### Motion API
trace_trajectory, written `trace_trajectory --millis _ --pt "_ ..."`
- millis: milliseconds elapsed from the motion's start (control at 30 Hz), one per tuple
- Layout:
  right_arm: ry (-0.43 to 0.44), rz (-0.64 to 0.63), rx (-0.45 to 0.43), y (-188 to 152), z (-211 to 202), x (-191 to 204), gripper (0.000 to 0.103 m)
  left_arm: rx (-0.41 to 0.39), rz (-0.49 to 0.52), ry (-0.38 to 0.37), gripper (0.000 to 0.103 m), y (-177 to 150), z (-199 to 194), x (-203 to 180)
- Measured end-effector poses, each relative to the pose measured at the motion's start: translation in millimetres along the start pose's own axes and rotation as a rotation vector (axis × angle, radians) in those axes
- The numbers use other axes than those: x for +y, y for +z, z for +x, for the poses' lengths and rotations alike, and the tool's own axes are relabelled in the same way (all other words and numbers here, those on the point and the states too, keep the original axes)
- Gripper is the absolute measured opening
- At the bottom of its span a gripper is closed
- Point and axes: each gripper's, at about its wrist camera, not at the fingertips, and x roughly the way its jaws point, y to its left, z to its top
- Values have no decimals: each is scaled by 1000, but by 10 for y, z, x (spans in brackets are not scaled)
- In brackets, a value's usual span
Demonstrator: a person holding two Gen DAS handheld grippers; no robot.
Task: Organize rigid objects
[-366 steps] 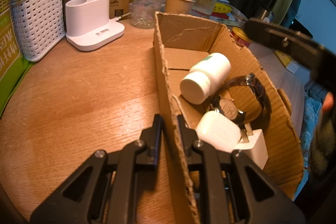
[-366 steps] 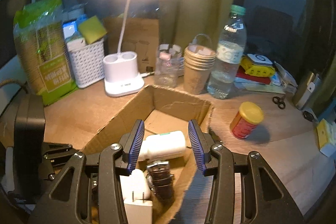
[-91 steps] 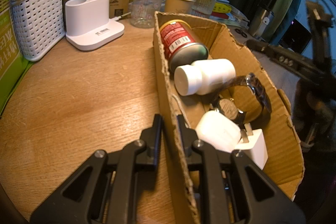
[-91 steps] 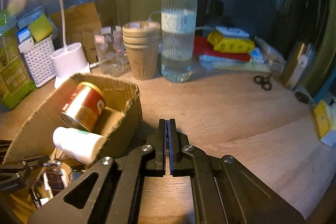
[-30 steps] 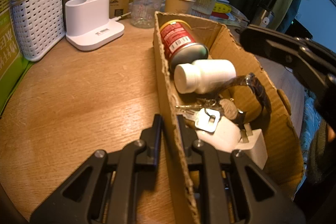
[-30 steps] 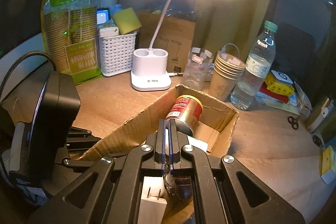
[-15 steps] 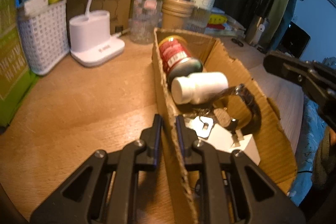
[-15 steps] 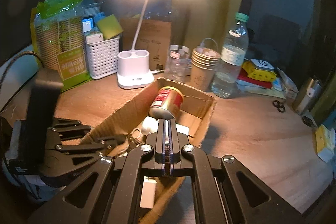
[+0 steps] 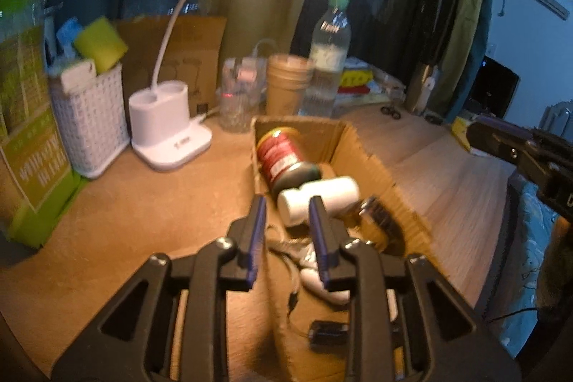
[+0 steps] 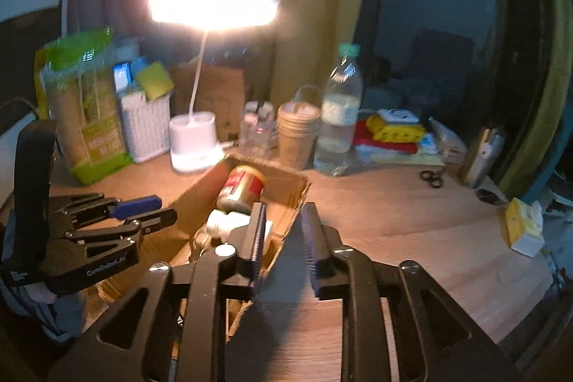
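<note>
A cardboard box [image 9: 361,145] lies on the wooden desk. It holds a red can [image 9: 281,154], a white bottle [image 9: 322,199], a wristwatch [image 9: 381,221], keys and a white charger [image 9: 318,278]. My left gripper [image 9: 286,224] is open and empty, raised above the box's near left wall. My right gripper [image 10: 283,231] is open and empty, above the box's right wall [image 10: 286,203]. The can [image 10: 240,188] and bottle [image 10: 225,221] also show in the right wrist view. The left gripper [image 10: 150,210] shows there at the left.
A lit white desk lamp [image 9: 168,138], a white basket [image 9: 89,117], a glass jar [image 9: 238,95], stacked paper cups [image 9: 288,85] and a water bottle [image 9: 327,56] stand behind the box. Scissors [image 10: 431,178] and a yellow pack [image 10: 524,228] lie at the right.
My left gripper has let go of the box wall, opened and risen. My right gripper has opened and pulled back up from the box.
</note>
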Motion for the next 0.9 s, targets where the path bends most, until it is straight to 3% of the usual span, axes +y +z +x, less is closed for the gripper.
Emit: trace_trajectory --millis 100,200,267,300,600,733,900 --pt "-24 24 -37 37 -153 -66 32 -37 27 -12 27 74 -148 -111" --pt "-35 50 -65 48 -283 -108 48 -68 59 -12 31 133 -293 -233" --pt "-45 55 -77 45 -358 -120 55 -95 80 -8 56 172 -398 -311" --pt "-48 56 -82 40 -390 -126 56 -118 75 -12 60 191 -466 -331" --pt "-88 83 -171 41 -792 -197 57 -211 91 -18 61 347 -900 -575" --pt "-110 117 -216 35 -970 -304 65 -239 93 -13 61 397 -1058 -656" --pt "-137 149 -257 -2 -1168 -434 65 -277 91 -4 62 457 -1206 -728"
